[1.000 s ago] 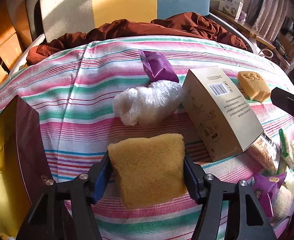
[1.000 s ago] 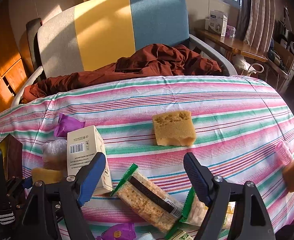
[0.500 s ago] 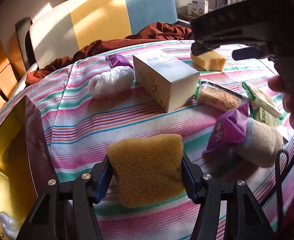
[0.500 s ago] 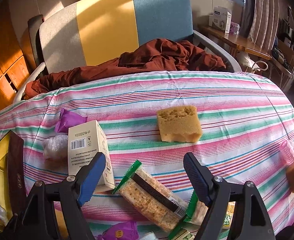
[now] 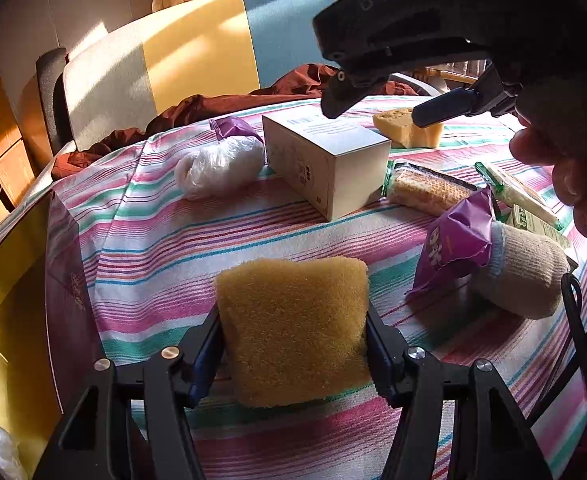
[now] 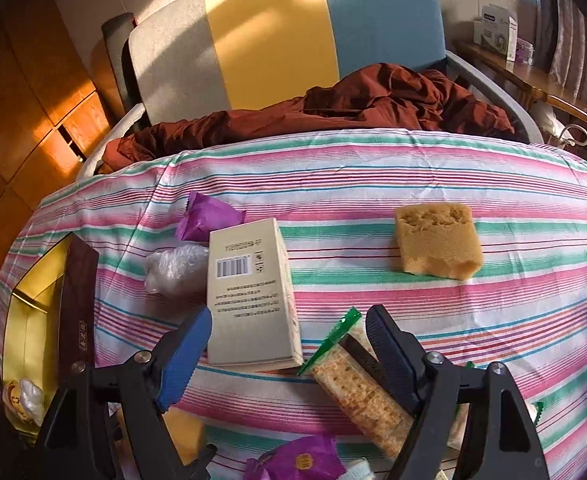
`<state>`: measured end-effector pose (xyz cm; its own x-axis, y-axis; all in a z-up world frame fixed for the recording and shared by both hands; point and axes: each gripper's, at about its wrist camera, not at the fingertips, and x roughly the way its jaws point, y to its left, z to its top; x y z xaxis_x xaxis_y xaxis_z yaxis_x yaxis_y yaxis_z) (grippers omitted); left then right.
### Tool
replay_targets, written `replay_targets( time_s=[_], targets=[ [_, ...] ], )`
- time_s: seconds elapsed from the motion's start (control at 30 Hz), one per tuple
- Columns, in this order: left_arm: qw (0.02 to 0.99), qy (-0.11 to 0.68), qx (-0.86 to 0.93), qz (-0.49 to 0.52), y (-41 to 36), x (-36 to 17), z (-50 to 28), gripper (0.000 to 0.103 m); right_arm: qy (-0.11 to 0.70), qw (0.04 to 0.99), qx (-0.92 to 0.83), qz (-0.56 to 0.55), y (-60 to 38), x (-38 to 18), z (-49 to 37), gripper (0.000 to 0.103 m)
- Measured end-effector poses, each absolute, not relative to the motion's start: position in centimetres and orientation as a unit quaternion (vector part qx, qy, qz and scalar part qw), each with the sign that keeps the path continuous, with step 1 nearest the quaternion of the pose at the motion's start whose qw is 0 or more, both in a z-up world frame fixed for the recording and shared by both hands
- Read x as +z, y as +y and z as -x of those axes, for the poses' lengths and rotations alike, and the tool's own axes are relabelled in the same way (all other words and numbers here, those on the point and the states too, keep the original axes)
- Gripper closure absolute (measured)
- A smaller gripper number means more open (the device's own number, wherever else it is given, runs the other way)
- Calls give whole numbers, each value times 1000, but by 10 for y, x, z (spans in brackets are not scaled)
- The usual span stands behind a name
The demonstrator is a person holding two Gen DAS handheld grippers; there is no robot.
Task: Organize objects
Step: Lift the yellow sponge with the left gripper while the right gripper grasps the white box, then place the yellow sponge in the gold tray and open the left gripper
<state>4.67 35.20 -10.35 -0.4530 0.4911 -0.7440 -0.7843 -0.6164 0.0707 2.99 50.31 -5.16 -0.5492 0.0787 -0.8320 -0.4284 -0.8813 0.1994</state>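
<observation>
My left gripper (image 5: pixel 293 316) is shut on a yellow sponge (image 5: pixel 293 328), held just above the striped cloth beside the gold-lined box (image 5: pixel 9 280). That sponge (image 6: pixel 185 432) peeks out under my right gripper (image 6: pixel 289 316), which stands open over the near end of the cream carton (image 6: pixel 249 292) and a cracker pack (image 6: pixel 357 392), with nothing between its pads. In the left wrist view the right gripper's body (image 5: pixel 373 60) hangs above the carton (image 5: pixel 325 160). A second sponge (image 6: pixel 437 240) lies farther back on the right.
On the striped cloth (image 5: pixel 165 240) lie a crumpled plastic bag (image 5: pixel 221 164), purple packets (image 5: pixel 453 240) (image 6: pixel 205 216), a knitted sock (image 5: pixel 525 272) and green-edged snack packs (image 5: pixel 513 192). The maroon-walled box (image 6: pixel 33 300) holds small wrapped items. A chair with brown fabric (image 6: pixel 333 108) stands behind.
The left gripper has swung round with the sponge still in it, and the right gripper and a hand now fill its upper right. The right gripper has drifted left over the carton.
</observation>
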Motion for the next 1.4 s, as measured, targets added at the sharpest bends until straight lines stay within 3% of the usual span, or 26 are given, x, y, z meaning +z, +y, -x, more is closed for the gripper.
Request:
replay_targets(
  time_s=[0.33,0.4,0.43,0.63,1.17,1.4],
  targets=[
    [385,208,829,347,352,-105,-46,37,115,127,827,535,490,-83,31,23],
    [386,207,829,347,351,-105,-46,37,116,121,816,553,490,-94,35,53],
    [386,207,830,346,351,-105,-46,37,116,122,817,551,488,-94,32,53],
    [388,205,829,346,350,-105,-45,37,141,117,822,539,481,-93,-6,53],
    [389,217,827,343,352,-102,-50,42,102,108,822,550,478,-98,-3,53],
    [400,214,827,332,339,-70,-58,45,96,104,825,547,478,-97,-4,53]
  ],
)
